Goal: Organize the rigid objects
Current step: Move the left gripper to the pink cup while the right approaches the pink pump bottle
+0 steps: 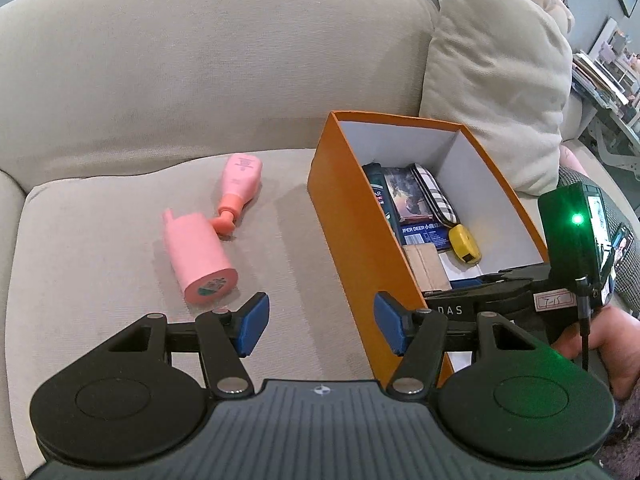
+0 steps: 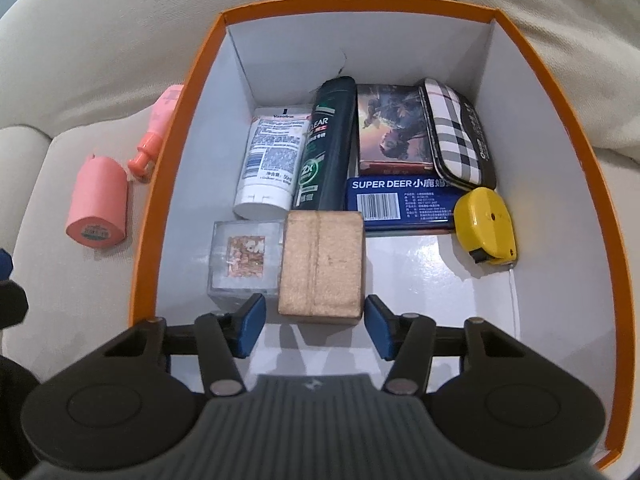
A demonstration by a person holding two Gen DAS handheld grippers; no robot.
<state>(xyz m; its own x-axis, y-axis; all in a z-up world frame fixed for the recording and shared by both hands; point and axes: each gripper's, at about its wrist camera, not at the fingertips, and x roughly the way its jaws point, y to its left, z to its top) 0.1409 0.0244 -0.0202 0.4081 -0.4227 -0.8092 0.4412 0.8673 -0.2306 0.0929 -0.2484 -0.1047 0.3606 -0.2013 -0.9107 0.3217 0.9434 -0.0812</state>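
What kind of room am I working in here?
Most likely a home living room: the orange box sits on a beige sofa seat with a throw cushion beside it, and shelves of books or papers stand further back.

The left wrist view looks down across the sofa beside the box, the right straight into it (both show the pink bottles).

Left gripper and right gripper, fingers apart, empty.
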